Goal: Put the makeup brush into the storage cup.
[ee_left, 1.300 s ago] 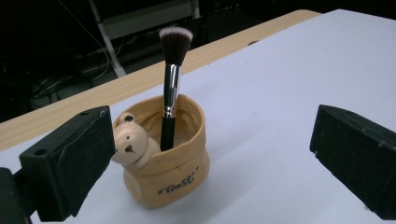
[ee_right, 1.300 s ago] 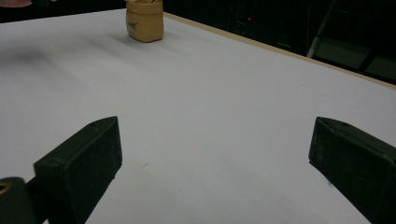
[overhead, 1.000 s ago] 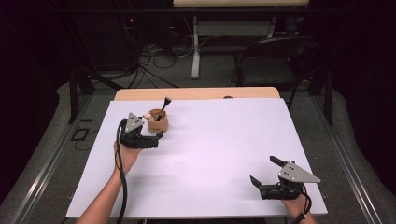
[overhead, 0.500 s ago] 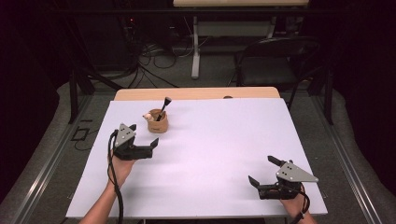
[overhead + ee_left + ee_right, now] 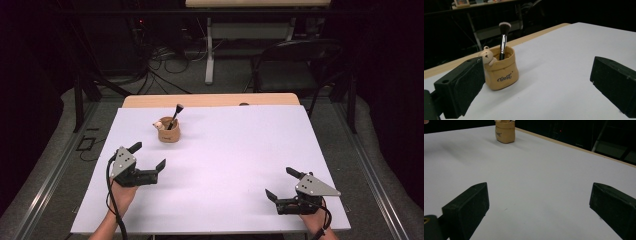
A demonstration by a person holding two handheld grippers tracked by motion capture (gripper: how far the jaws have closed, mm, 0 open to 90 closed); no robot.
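A small tan pouch-shaped holder [image 5: 169, 132] stands on the white table top [image 5: 235, 150] toward the far left. A black makeup brush [image 5: 175, 114] stands upright in it and a little bear figure [image 5: 158, 125] hangs on its rim. In the left gripper view the holder [image 5: 500, 69], brush [image 5: 503, 37] and bear [image 5: 486, 55] sit just ahead of the left jaw. My left gripper [image 5: 148, 156] is open, nearer the front edge than the holder, apart from it. My right gripper [image 5: 283, 184] is open at the front right, nothing between its jaws; the holder [image 5: 504, 132] shows far off.
A wooden strip [image 5: 210, 100] edges the table's far side. Beyond it stand a black chair [image 5: 295, 65], a desk leg [image 5: 210, 55] and floor cables [image 5: 150, 65]. Metal rails [image 5: 45, 185] run along both sides of the table.
My left gripper has drawn back from the holder toward the front edge, open throughout. The right gripper has barely shifted.
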